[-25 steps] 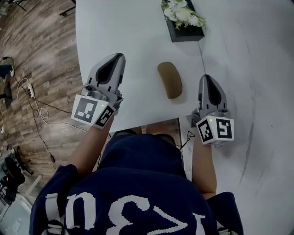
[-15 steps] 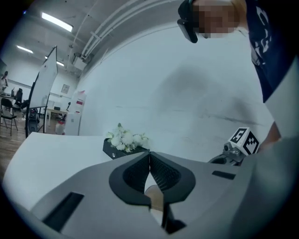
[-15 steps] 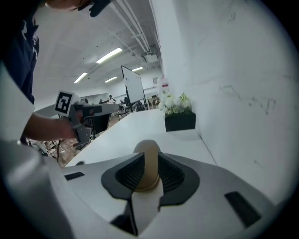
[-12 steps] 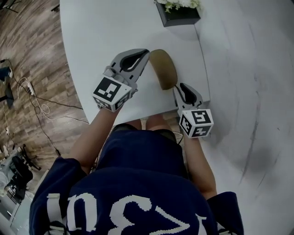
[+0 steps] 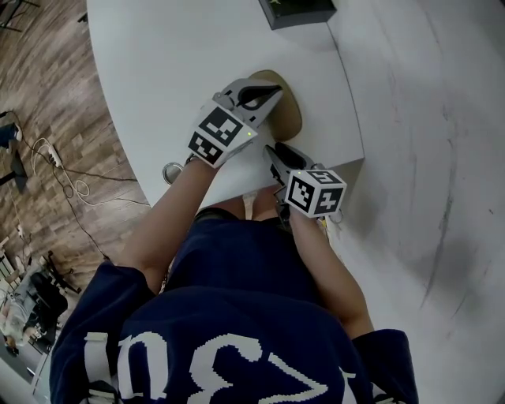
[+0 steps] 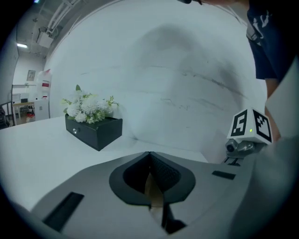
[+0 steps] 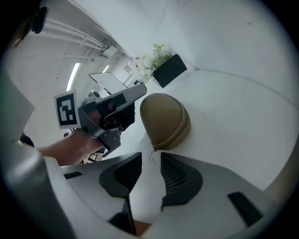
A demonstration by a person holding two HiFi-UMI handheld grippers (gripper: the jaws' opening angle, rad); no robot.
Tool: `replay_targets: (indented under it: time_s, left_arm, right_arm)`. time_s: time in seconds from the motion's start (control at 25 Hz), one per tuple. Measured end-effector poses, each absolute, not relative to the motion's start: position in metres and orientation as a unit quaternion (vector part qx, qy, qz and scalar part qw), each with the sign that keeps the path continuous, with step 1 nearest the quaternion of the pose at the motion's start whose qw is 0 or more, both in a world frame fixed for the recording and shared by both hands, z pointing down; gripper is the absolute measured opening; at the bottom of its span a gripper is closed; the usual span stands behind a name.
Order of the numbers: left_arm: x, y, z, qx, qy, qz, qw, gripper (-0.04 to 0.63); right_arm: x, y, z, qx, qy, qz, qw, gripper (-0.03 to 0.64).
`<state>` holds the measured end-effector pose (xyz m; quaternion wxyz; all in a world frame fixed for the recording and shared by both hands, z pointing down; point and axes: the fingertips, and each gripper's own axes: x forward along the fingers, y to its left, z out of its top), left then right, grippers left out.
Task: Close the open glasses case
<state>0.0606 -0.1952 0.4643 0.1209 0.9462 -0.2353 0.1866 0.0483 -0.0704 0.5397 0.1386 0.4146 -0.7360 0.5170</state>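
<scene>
A tan oval glasses case (image 5: 290, 118) lies near the white table's front edge; in the right gripper view the case (image 7: 164, 120) shows a seam round its side and its two halves rest together. My left gripper (image 5: 272, 93) hangs over the case's left side, jaws together; only a tan sliver shows through the slit of the left gripper (image 6: 150, 158). My right gripper (image 5: 272, 150) sits just in front of the case's near end. Its jaws are opening, and between them the right gripper (image 7: 150, 161) has only bare table and a thin thread.
A black box of white flowers (image 5: 298, 11) stands at the back of the table (image 5: 173, 63). The table's front edge and a corner (image 5: 355, 162) lie close to the right gripper. Wooden floor with cables (image 5: 47, 158) is at the left.
Both grippers came down and inward to the case. The left one now covers its left side; the right one's jaws went from closed to apart.
</scene>
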Motion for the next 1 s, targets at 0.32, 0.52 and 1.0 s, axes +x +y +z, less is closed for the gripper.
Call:
replay_targets:
  time_s: [0.32, 0.52, 1.0]
  left_arm:
    - [0.058, -0.199, 0.475, 0.946, -0.248, 0.183, 0.097, 0.014]
    - [0.058, -0.199, 0.476, 0.948, -0.256, 0.166, 0.085, 0.014]
    - [0.056, -0.198, 0.475, 0.957, -0.246, 0.123, 0.092, 0.012]
  right_arm:
    - [0.053, -0.072, 0.538, 0.430, -0.733, 0.514, 0.118, 0.029]
    - [0.065, -0.071, 0.535, 0.437, -0.746, 0.491, 0.107, 0.021]
    - [0.079, -0.067, 0.534, 0.421, -0.786, 0.426, 0.152, 0.023]
